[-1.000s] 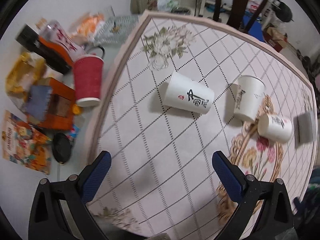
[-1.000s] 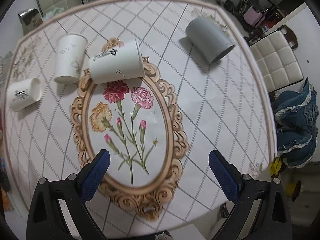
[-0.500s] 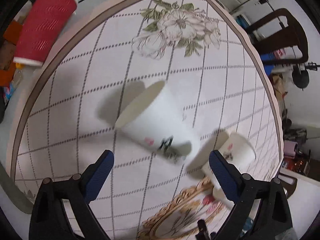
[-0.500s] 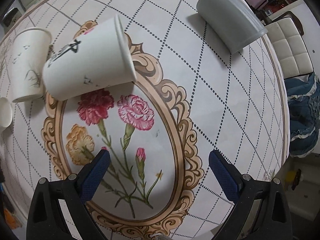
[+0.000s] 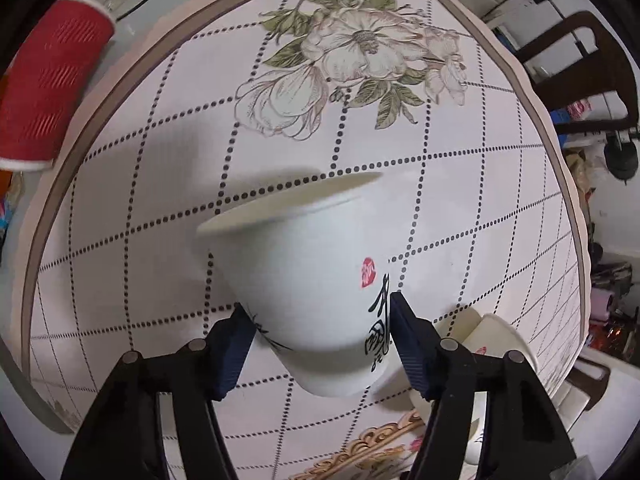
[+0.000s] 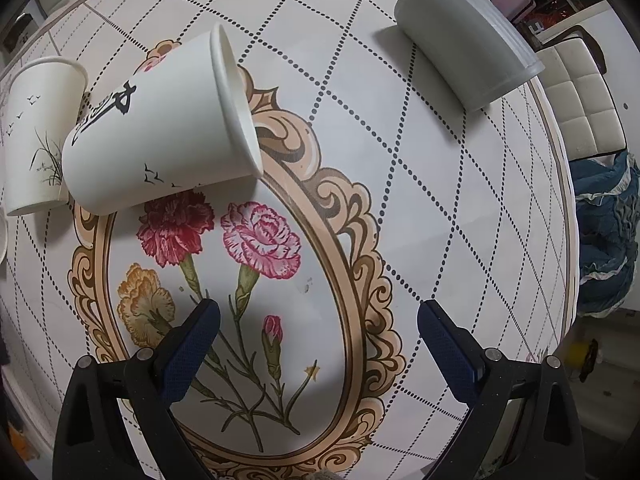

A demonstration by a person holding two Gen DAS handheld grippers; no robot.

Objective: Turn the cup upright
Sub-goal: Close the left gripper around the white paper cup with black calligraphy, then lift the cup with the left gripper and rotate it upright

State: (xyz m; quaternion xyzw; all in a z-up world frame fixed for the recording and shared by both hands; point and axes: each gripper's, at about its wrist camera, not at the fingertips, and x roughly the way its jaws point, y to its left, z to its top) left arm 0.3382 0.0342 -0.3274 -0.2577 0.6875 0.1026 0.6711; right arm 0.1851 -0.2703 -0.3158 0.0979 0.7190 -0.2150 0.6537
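Jaws of left gripper (image 5: 320, 344) clamp white cup (image 5: 304, 280).

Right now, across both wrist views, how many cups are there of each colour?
White paper cups: 3 (one gripped by the left gripper at, one on its side, one with a grass print)
Red ribbed cup: 1
Grey cup: 1
Total: 5

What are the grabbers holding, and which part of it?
The left gripper pinches a white paper cup by its lower sides. The right gripper holds nothing.
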